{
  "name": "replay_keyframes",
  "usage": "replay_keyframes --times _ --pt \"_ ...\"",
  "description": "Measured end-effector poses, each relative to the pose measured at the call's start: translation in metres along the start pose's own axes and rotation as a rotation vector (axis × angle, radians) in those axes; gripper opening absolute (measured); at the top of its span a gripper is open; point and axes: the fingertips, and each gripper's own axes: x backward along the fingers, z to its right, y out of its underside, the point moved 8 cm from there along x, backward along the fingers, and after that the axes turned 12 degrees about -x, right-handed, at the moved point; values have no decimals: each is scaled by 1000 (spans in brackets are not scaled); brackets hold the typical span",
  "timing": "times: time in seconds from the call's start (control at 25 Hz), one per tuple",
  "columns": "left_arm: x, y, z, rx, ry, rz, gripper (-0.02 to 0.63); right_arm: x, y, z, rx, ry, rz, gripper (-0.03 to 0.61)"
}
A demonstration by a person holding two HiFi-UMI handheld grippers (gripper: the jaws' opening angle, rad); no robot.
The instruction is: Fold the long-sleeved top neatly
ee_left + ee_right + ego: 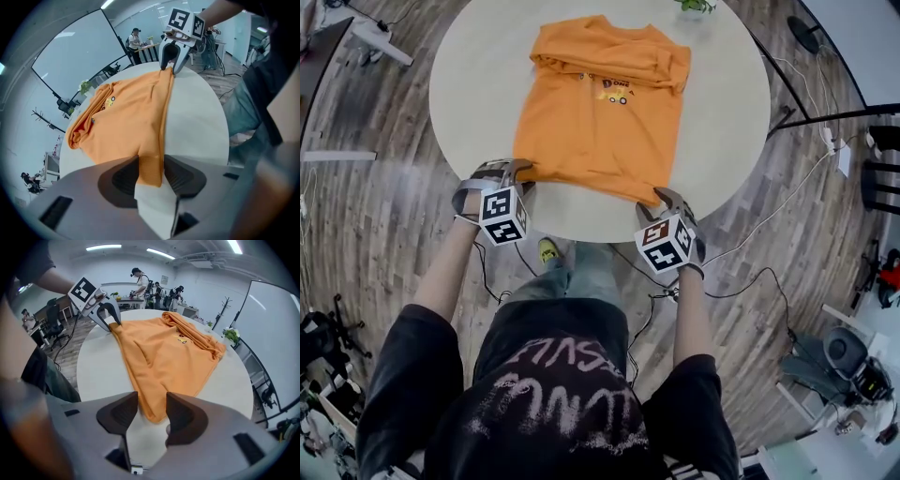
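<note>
An orange long-sleeved top (595, 117) lies flat on the round white table (722, 122), sleeves folded in across its collar end, a small print on the chest. My left gripper (502, 172) is at the hem's near left corner. In the left gripper view its jaws (151, 173) stand wide with that corner of the top (126, 122) lying between the pads. My right gripper (668, 200) is at the hem's near right corner. Its jaws (152, 411) are open too, and the tip of the top (164, 352) lies loose between them.
A small green plant (696, 6) stands at the table's far edge. Cables (769, 225) run over the wooden floor to the right of the table. People (140, 282) work at desks in the background. A glass wall (79, 51) stands beyond the table.
</note>
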Motion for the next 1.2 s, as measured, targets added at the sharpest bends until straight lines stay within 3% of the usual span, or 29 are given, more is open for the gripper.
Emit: replay_keyframes --times 0.28,0.72,1.0,1.2 --pt "-5 3 -1 50 65 14 149 -11 3 3 25 -33 -17 177" --pt "-10 5 -10 53 100 -18 43 -16 1 7 66 1 -25 57" --pt "6 3 -7 76 128 0 35 -2 3 3 85 16 -23 41" --pt "30 2 -10 53 93 23 34 26 -7 -2 80 17 12 40"
